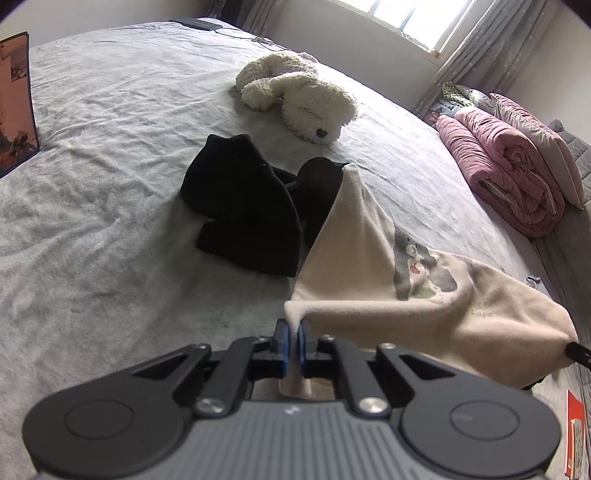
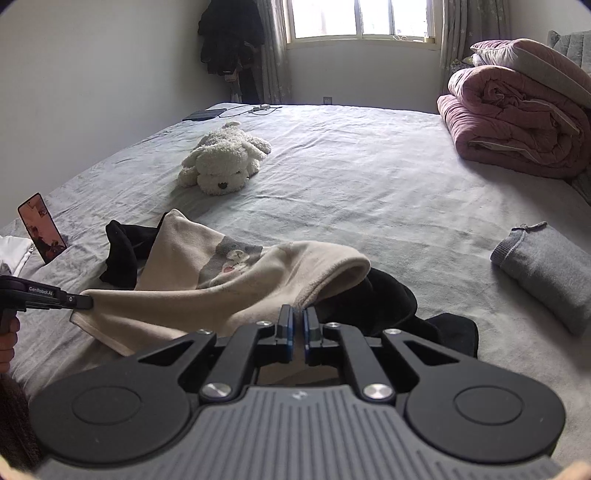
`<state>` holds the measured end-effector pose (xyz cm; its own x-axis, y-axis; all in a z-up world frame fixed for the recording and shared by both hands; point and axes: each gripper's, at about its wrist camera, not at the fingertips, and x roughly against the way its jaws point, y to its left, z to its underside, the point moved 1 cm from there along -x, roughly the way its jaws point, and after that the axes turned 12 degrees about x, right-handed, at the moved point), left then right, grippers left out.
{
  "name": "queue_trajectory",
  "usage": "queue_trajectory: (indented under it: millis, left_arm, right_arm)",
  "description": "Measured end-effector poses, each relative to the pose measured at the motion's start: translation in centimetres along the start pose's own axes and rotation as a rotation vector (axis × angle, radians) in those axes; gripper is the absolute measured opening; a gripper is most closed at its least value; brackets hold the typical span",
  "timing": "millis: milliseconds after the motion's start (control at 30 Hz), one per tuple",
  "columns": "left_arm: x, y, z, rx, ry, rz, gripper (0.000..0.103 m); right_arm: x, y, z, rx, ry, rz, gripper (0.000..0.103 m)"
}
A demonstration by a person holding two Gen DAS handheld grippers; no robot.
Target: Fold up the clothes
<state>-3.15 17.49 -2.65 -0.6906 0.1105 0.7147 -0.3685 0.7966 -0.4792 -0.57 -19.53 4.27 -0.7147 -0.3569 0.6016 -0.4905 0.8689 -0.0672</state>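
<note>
I have the cream garment [image 1: 369,266] pinched at one edge in my left gripper [image 1: 294,347], its blue pads closed tight on a fold of the cloth, so that the fabric rises off the bed and hangs as a sheet I can lay over itself. My right gripper [image 2: 298,328] sits at the opposite edge of the same garment; its pads stand almost together, and cloth runs right up to their tips, but from this angle I cannot tell whether any of it is actually caught between them. Holding two edges apart like this keeps the printed front stretched and the hem from bunching. Just ahead of my left gripper, beyond the lifted cloth, lies a black garment [image 1: 243,206] in a loose heap, part of it trailing under the cream one toward my right gripper. Off to the right of my right gripper a grey garment [image 2: 546,269] rests folded into a neat block. All of it lies on a wide bed [image 2: 351,177] with a wrinkled grey sheet; farther ahead are a white plush dog [image 2: 221,162], a rolled pink quilt [image 2: 517,122] by the headboard, and a bright window [image 2: 358,18].
</note>
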Motion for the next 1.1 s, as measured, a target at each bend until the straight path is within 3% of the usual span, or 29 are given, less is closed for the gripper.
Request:
queue_trajectory:
  millis: [167,300,533,733,900,967,1033,1100]
  left_arm:
    - [0.0,0.3,-0.3,0.019,-0.013,-0.014,0.005]
    - [-0.2,0.7,-0.6,0.042,-0.013,-0.03,0.005]
    - [-0.9,1.2,-1.0,0.075,-0.002,-0.053,0.005]
    - [-1.5,1.6,-1.3,0.089,0.02,-0.059,0.005]
    - [-1.7,1.4,-1.4,0.074,0.026,-0.06,0.005]
    - [-1.7,1.4,-1.4,0.076,0.029,-0.058,0.005]
    - [-1.7,1.4,-1.5,0.081,0.032,-0.056,0.006]
    - [-1.8,1.4,-1.4,0.087,0.037,-0.056,0.006]
  right_arm:
    - [0.1,1.1,-2.6,-0.003,-0.034,-0.019,0.007]
    - [-3.2,1.9,-4.5,0.007,-0.023,-0.015,0.007]
    - [-12.0,1.7,-6.3,-0.036,0.074,0.0,0.007]
    - [-18.1,1.0,-4.6,-0.122,0.197,0.01,0.012]
    - [-18.6,-0.1,-2.9,-0.174,0.199,0.001,0.017]
    - [-17.9,-0.7,-2.9,-0.216,0.181,-0.034,0.025]
    - [-16.6,-1.3,-2.9,-0.255,0.154,-0.072,0.04]
    - [-15.2,-1.5,-3.0,-0.26,0.13,-0.097,0.04]
